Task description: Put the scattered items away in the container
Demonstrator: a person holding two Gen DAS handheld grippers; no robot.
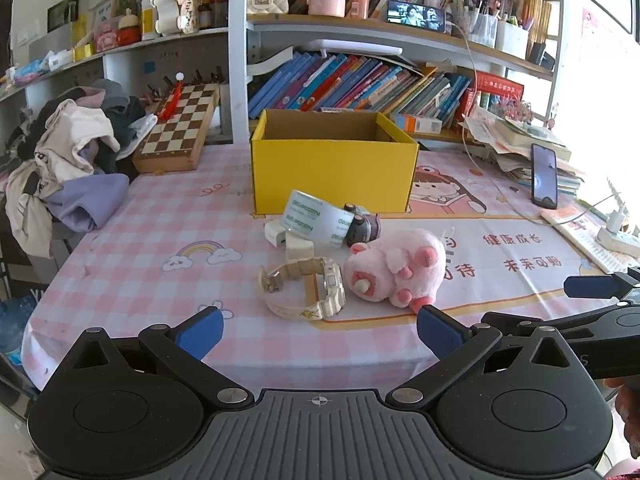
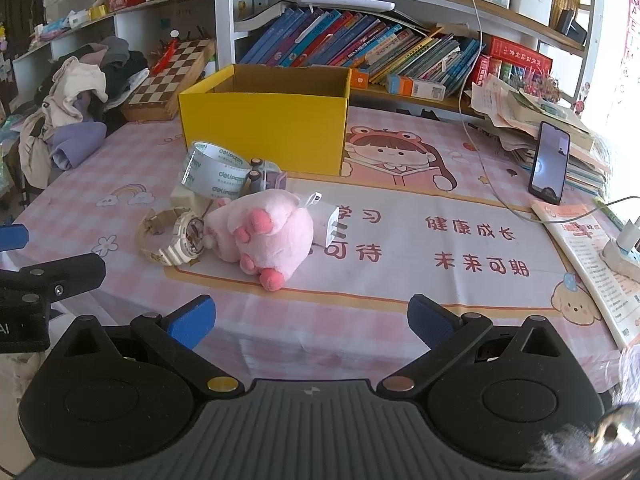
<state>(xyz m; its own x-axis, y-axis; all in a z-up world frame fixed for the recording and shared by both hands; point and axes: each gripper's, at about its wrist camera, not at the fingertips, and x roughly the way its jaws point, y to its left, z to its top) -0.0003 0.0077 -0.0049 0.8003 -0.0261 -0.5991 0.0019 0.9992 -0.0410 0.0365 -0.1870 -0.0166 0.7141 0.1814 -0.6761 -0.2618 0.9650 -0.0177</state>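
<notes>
Bright daylight floods in from well to the right of the jaws, blowing the right edge of both views to white glare. Soft, short shadows fall leftward beneath the pink plush toy (image 2: 272, 236) ahead. Fisheye distortion bows the white metal bookshelf (image 1: 400, 36) and darkens corners. The right wrist view's lower right corner is smeared, blurred.

An open yellow cardboard box (image 1: 332, 168) stands upright on the table, nothing visible inside. In front of it lies a cluster: a tilted roll of clear tape (image 1: 318, 218), a small purple toy car (image 1: 362, 226), white chargers (image 1: 276, 234), a cream wristwatch (image 1: 304, 290) and a pink plush toy (image 1: 396, 268) on its side.
</notes>
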